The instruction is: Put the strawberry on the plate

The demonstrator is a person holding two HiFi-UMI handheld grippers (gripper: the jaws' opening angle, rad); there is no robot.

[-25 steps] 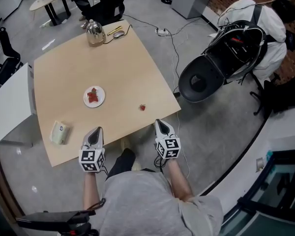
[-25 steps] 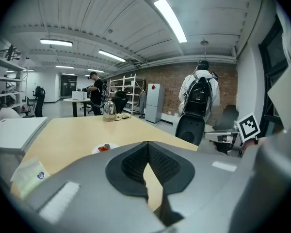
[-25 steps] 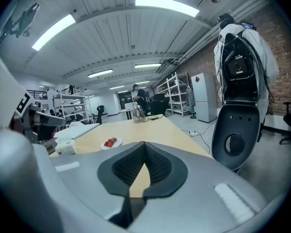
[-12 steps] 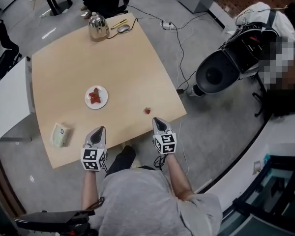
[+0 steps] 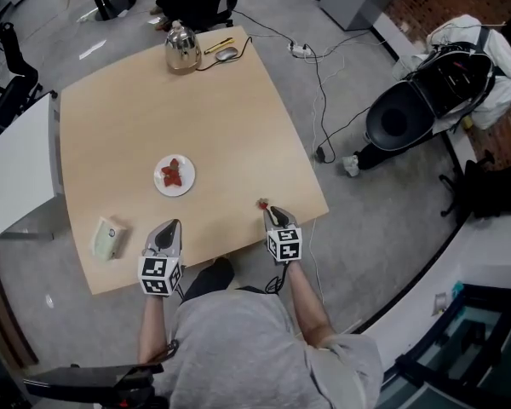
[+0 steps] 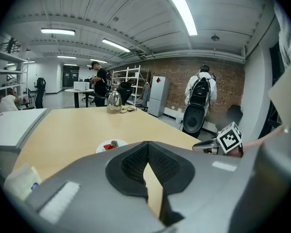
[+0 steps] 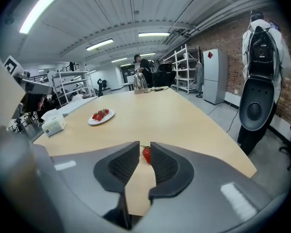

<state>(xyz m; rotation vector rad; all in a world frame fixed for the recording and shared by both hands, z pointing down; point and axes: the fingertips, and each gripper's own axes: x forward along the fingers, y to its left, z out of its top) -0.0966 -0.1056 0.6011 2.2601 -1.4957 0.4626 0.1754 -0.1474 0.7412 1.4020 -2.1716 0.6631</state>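
A lone red strawberry lies near the table's front right edge. My right gripper sits just behind it. In the right gripper view the strawberry shows in the narrow gap at the tips of my right gripper. Its jaws are opening and the pads do not press on the fruit. The white plate with cut strawberries sits left of centre and also shows as the plate and plate. My left gripper hovers at the front edge, left gripper shut and empty.
A small pale box lies at the front left of the tan table. A metal kettle stands at the far edge. A white table adjoins on the left. Cables and a black round seat are on the floor to the right.
My right gripper has moved forward over the table edge up to the strawberry, and its jaws have parted a little. The left gripper has stayed put.
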